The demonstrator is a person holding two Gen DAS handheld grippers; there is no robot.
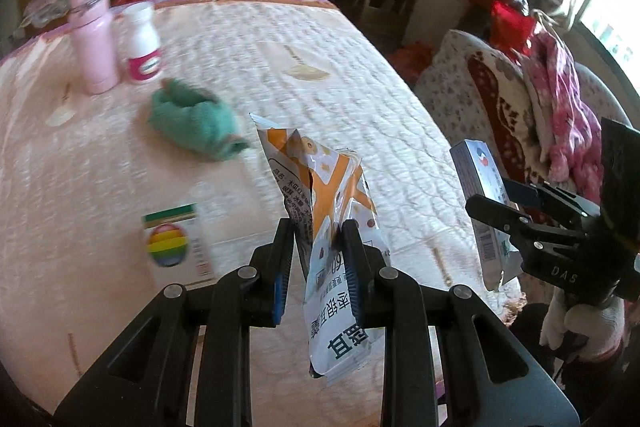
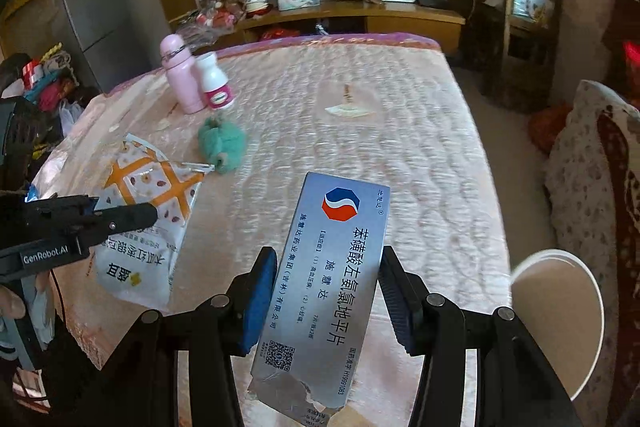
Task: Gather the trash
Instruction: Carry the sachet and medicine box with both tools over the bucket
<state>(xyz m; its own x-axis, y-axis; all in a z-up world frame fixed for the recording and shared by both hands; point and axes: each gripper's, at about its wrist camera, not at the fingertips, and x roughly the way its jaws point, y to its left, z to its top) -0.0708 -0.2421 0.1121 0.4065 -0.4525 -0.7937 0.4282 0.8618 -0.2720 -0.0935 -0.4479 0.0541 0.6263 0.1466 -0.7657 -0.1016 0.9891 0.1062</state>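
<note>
Both grippers are loaded. Left gripper [image 1: 318, 267] is clamped on a crumpled snack wrapper [image 1: 332, 227], held up over the bed [image 1: 380, 87] with most of the bag hanging free above and below the jaws. Right gripper [image 2: 326, 291] is clenched on a torn silver medicine box [image 2: 324, 287], squeezed across its narrow sides and lifted clear of the quilt.

As I judge it, the step in hand is carrying both pieces to a bin. A white round rim [image 2: 560, 315] at the bed's right edge may be that bin, though too little shows to be sure. Keep both grips firm, since the wrapper is slick and could slide out. Bring each piece fully over the opening before letting go, one at a time so the grippers do not collide.

Remaining on the bed are a green cloth [image 1: 192, 121], a small colourful packet [image 1: 172, 243], a pink flask [image 1: 92, 35] and a white bottle [image 1: 142, 45]; the last two look like keepers.
</note>
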